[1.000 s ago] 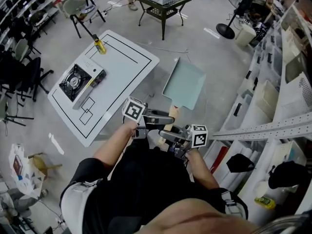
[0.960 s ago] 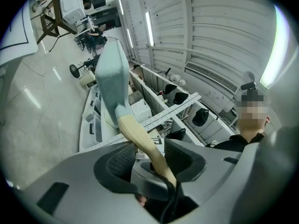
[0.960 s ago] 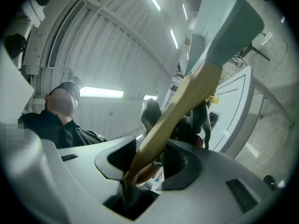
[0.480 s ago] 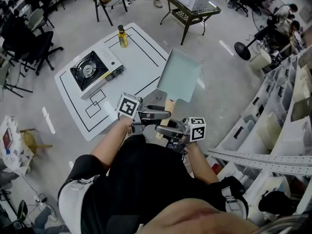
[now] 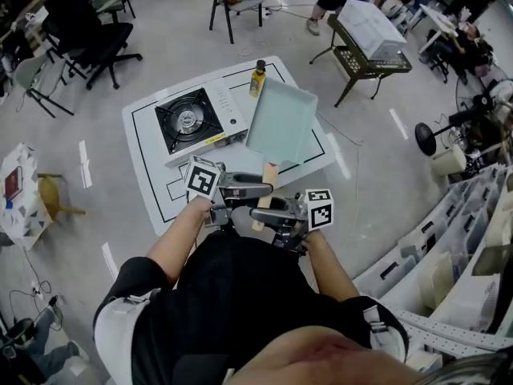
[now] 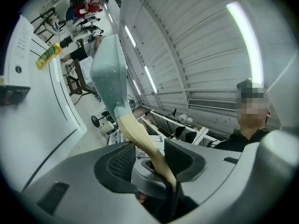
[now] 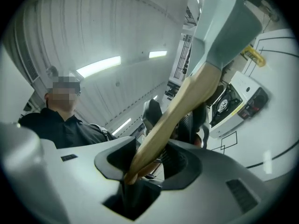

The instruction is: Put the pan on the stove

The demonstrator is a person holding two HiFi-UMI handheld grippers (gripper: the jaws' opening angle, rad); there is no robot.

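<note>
White table with black outlines point(image 5: 148, 175) carries white portable gas stove with black burner point(image 5: 188, 121); yellow bottle point(image 5: 257, 78) upright behind it; pale green square pan with wooden handle point(image 5: 280, 123) aloft, just right of stove (overlapping its edge from above); left gripper point(image 5: 267, 189) and right gripper point(image 5: 258, 212) roughly level, facing each other, both clamped on handle.

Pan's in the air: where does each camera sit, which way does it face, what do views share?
Head view: on the person's head, facing steeply down at table, gas stove and pan; shows torso, left gripper, right gripper.
Left gripper view: on the left gripper, facing along its jaws up the wooden handle, ceiling beyond; torso at right.
Right gripper view: on the right gripper, facing along its jaws up that handle, stove beyond; torso at left.
Shared: both gripper views show the handle clamped between jaws.
</note>
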